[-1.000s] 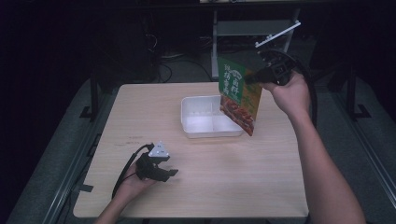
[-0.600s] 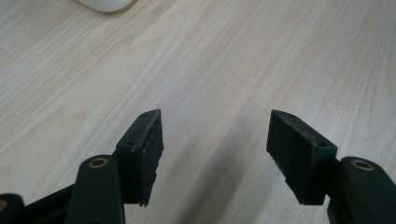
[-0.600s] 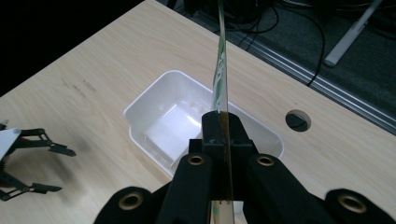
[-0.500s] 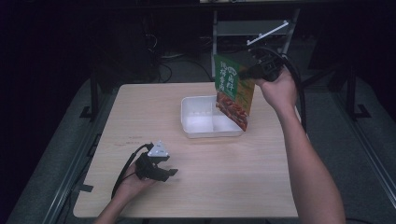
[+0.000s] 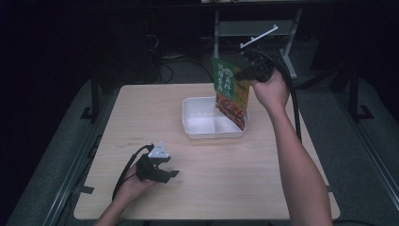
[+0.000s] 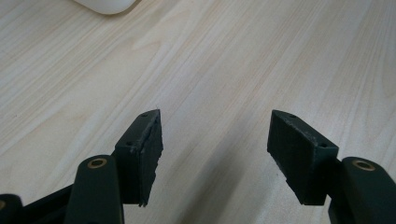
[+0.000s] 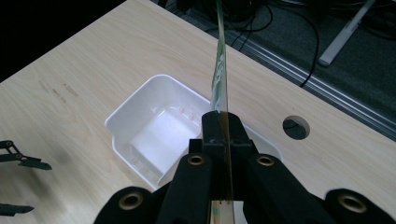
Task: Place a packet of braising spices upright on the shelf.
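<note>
Since the pouch (image 5: pixel 230 92) hangs pinched by its edge in the right hand-held gripper (image 5: pixel 245 71), it can drop into the tray (image 5: pixel 188 127); the left hand-held gripper (image 5: pixel 170 174) rests wide open and empty on the counter (image 5: pixel 244 179).

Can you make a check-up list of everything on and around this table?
Surface: pale wooden table with a round hole near one edge.
Job's things: green and orange food packet, held upright over the right end of the white bin; the bin has nothing in it.
Clutter: nothing seen.
Grippers: right gripper shut on the packet's edge; left gripper open, nothing between its fingers, low over bare wood.
Cables: a black cable trails from the right gripper, another from the left gripper.
Surroundings: dark room, grey floor, more cables and a metal stand behind the table.
</note>
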Action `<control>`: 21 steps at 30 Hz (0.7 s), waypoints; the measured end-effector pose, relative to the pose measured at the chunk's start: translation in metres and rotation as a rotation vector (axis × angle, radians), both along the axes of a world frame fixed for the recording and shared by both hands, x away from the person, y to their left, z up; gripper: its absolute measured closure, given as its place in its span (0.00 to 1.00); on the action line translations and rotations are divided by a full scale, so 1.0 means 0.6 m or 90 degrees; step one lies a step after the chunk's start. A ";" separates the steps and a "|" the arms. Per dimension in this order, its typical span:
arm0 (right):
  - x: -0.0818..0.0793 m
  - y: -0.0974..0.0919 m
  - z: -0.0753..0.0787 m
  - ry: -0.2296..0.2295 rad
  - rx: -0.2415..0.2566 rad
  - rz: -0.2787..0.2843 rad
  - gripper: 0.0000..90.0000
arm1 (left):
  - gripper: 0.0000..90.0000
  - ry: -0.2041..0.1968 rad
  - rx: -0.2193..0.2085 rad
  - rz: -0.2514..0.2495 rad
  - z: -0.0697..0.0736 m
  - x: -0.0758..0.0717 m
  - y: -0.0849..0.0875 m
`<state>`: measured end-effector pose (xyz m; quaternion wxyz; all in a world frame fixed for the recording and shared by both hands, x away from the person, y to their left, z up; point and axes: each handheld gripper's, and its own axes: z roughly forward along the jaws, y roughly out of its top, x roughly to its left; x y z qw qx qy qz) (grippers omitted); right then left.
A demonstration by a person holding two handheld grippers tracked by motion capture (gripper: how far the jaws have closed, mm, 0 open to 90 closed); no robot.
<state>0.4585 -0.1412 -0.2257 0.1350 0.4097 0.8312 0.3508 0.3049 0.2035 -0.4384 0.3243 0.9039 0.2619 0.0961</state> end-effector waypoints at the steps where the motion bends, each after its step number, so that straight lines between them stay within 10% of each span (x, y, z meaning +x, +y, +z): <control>1: 0.002 0.002 -0.001 -0.002 0.000 0.001 1.00 | 0.39 0.000 0.000 -0.001 0.000 0.000 0.000; 21: 0.018 0.010 -0.039 -0.001 0.002 -0.011 1.00 | 0.39 -0.003 -0.006 0.001 0.002 -0.001 0.001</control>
